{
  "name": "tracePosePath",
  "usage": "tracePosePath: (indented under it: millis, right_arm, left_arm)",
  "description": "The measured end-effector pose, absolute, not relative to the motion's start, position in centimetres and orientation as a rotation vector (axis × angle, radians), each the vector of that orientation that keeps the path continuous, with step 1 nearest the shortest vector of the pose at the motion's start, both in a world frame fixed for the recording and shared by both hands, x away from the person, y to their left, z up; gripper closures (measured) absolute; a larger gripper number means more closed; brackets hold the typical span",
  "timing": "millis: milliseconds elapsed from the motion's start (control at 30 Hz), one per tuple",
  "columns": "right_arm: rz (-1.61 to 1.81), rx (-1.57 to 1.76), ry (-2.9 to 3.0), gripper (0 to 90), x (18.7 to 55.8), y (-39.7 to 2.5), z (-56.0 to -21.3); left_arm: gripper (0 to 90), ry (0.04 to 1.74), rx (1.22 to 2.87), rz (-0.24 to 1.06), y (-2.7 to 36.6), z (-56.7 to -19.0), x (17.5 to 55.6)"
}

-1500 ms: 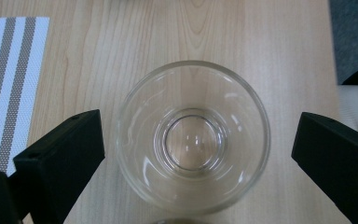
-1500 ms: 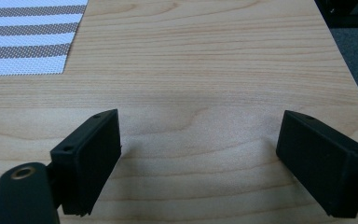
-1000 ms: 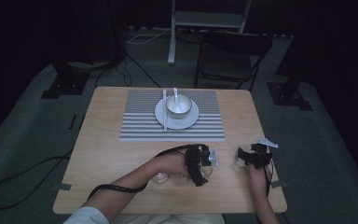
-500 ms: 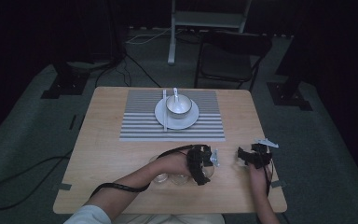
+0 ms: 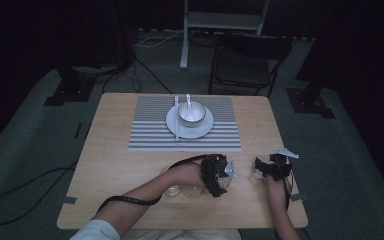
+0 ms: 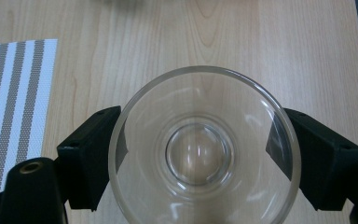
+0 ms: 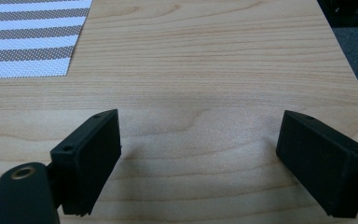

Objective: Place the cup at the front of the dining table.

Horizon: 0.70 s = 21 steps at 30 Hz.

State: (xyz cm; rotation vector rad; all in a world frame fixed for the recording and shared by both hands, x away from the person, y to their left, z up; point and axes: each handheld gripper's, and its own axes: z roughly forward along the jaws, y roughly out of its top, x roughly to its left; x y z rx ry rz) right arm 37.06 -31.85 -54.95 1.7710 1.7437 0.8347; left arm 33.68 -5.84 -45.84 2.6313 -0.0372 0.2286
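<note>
Since a second ago little has shifted: the left gripper has crept slightly further over the near edge of the table, and the right gripper has stayed where it was.

In the left gripper view a clear glass stands upright between the jaws, one black pad at each side of its wall. The pads look to be touching or all but touching it; whether they press firmly I cannot tell. Two more glasses sit just behind that hand.

The right gripper's jaws are spread wide with only bare wood between them; a striped mat lies ahead and to their left.

The glass is probably light, rigid, smooth and breakable. It is best held across the middle of the wall with modest squeeze and kept upright.
</note>
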Motion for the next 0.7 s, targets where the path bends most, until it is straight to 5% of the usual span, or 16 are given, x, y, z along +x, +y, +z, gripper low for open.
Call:
tracePosePath:
  millis: [700]
  right_arm:
    - [0.833,1.77,1.745,13.1,37.1,-31.8,-55.0]
  left_arm:
    - [18.3,0.052,2.571,0.334,-4.8,-42.8,36.3]
